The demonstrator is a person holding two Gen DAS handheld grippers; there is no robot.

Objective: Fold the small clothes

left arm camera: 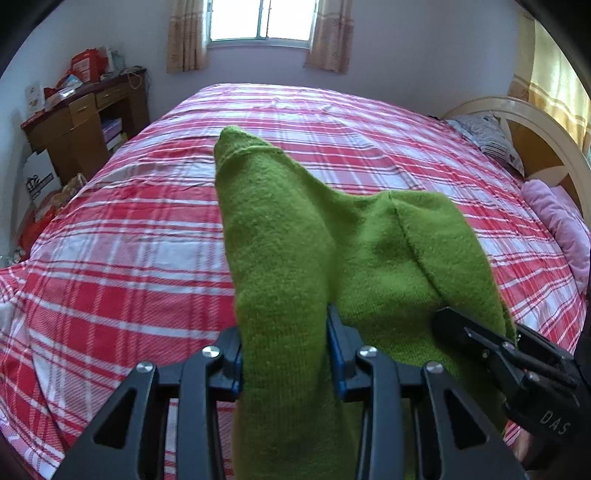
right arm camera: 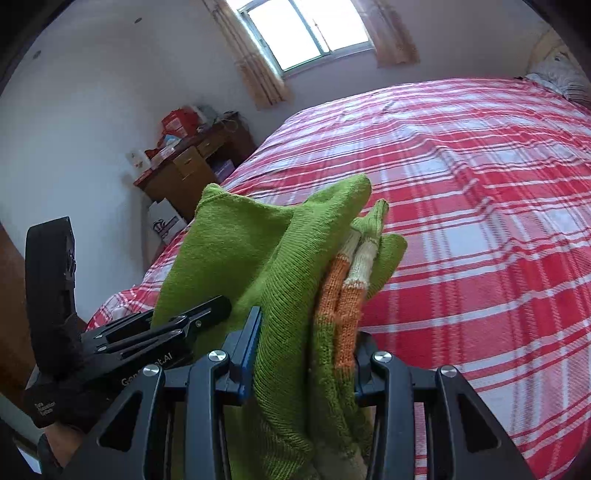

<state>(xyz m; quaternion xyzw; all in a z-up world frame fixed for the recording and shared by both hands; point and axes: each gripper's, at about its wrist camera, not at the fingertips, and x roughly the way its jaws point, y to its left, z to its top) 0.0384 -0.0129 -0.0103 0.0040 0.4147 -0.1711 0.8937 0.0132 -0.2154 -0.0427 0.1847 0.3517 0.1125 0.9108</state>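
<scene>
A small green knitted garment [left arm camera: 314, 243] with orange and cream striped parts [right arm camera: 347, 280] is held up in the air above the bed. My left gripper [left arm camera: 284, 354] is shut on a thick bunch of the green knit. My right gripper [right arm camera: 306, 354] is shut on another bunch of the same garment, striped part included. The two grippers are close side by side: the right gripper shows at the lower right of the left wrist view [left arm camera: 498, 347], the left gripper at the lower left of the right wrist view [right arm camera: 166, 332]. The garment's lower part is hidden behind the fingers.
A bed with a red and white plaid cover [left arm camera: 147, 236] fills the space ahead and below. A wooden desk with clutter [left arm camera: 85, 118] stands at the left wall. Pillows [left arm camera: 491, 136] and a pink blanket [left arm camera: 561, 221] lie by the headboard at right. A window [left arm camera: 262, 18] is behind.
</scene>
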